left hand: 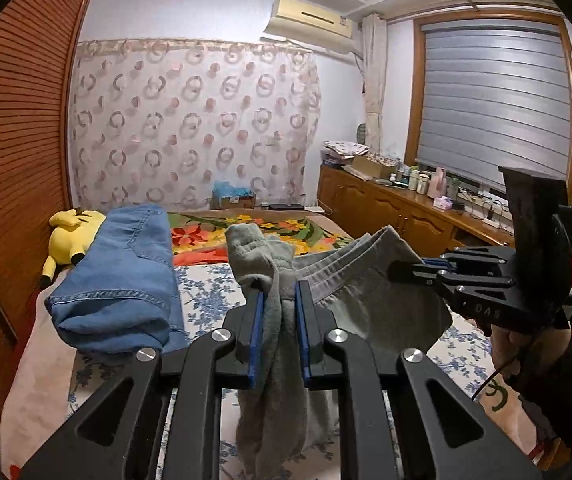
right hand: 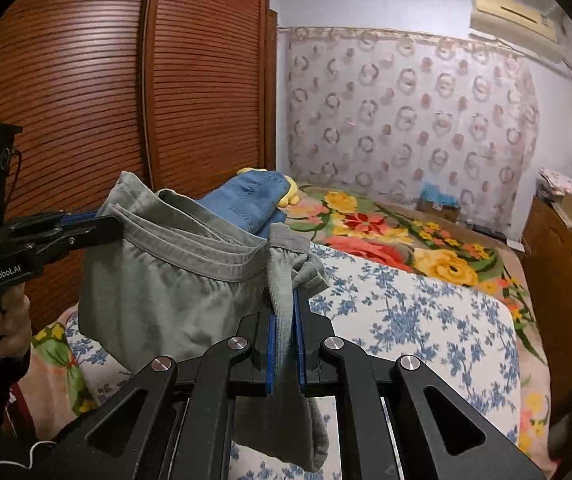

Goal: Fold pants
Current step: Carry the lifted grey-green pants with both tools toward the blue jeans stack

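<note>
Grey pants (left hand: 366, 292) hang in the air above the bed, held at the waistband by both grippers. My left gripper (left hand: 279, 300) is shut on one bunched end of the waistband, with cloth hanging down between its blue pads. My right gripper (left hand: 406, 270) shows at the right of the left wrist view, shut on the other end. In the right wrist view the right gripper (right hand: 284, 312) is shut on grey cloth, the pants (right hand: 166, 292) hang to its left, and the left gripper (right hand: 104, 222) pinches the far end.
The bed with a blue-flowered sheet (right hand: 406, 320) and a bright floral blanket (right hand: 386, 236) lies below. Folded blue jeans (left hand: 122, 280) and a yellow plush toy (left hand: 72, 236) lie at the left. A wooden wardrobe (right hand: 86, 100) stands left; a low cabinet (left hand: 398, 208) with bottles stands right.
</note>
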`<state>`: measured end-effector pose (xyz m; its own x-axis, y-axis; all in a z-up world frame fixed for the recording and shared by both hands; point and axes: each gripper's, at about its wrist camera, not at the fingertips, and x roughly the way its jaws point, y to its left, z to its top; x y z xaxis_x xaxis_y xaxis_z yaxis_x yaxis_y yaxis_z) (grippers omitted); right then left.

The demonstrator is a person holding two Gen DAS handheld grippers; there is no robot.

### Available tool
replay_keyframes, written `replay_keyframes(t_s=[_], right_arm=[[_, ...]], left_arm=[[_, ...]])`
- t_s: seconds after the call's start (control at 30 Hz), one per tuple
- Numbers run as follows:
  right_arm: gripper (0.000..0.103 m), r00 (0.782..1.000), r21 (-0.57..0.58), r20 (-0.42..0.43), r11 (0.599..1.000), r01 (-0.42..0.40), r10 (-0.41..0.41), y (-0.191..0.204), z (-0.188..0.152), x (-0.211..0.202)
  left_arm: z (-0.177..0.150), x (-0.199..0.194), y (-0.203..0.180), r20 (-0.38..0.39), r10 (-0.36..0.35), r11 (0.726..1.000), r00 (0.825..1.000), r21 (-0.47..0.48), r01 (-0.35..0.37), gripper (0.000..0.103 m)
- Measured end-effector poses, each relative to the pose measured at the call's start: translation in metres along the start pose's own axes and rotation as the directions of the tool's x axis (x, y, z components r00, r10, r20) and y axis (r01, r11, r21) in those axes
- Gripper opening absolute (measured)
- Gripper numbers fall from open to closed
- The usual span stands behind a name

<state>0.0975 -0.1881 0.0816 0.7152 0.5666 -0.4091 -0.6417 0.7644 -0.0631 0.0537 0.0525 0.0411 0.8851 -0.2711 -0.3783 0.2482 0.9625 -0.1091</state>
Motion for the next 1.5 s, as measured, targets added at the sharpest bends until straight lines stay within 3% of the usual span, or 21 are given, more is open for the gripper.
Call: replay_keyframes(t_s=[0.63,1.03,1.27,1.5], right_arm=[[0.008,0.996,-0.087,0.019,0.993,-0.084,0.086,-0.031,0.054,0.091],[0.008,0.996,-0.176,0.03,0.981,-0.075,0.081,-0.042,0.088,0.153],[0.008,0.996,-0.265,0.027,0.961,-0.078,0.088,-0.028,0.108,0.207],[0.008,0.992,-0.262,0.012,0.958,-0.119,0.126,-0.024,0.129,0.26]], left_arm=[[0.021,0.042,0.066,-0.013,0.112,0.993,0.994,-0.043,-0.113,0.016],[0.039,0.067,0.109,0.003,0.175,0.982,0.985,-0.07,-0.174,0.016],[0.032,0.081,0.14,-0.014,0.222,0.968,0.975,-0.12,-0.222,0.016],[0.013,0.084,0.161,-0.013,0.265,0.942,0.964,-0.211,-0.262,0.016]])
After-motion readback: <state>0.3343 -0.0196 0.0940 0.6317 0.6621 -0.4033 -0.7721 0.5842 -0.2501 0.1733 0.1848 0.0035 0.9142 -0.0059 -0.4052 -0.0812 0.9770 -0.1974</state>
